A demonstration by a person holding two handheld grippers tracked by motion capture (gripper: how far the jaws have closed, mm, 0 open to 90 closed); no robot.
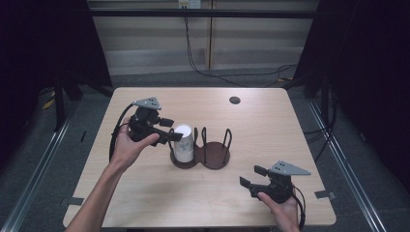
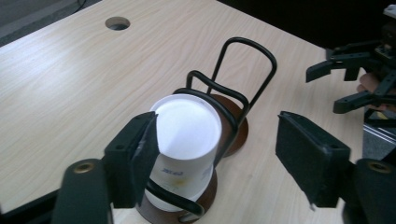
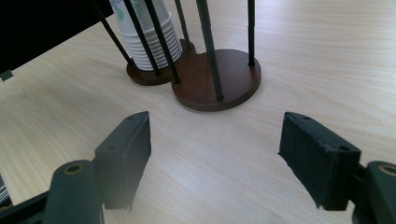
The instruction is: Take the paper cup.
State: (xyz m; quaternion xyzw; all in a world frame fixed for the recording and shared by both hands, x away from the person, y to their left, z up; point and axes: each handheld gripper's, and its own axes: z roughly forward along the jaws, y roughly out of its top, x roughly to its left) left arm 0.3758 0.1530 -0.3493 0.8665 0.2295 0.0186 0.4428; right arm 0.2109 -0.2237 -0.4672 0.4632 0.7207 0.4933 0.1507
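I see my left gripper (image 1: 176, 136) at the left of the table (image 1: 145, 203), jaws spread; no pad presses on the cups (image 1: 183, 144). From its own view the cups (image 2: 187, 140) sit between the jaws, near the left pad, well off the right one. The cups are a nested white stack, bottom up, standing in the left bay of the holder (image 1: 212, 157), a dark two-bay base with wire loops. The right bay is empty. My right gripper (image 1: 251, 176) rests low at the right, jaws spread, nothing between them, well apart from the holder (image 3: 219, 84) and the stack (image 3: 149, 42).
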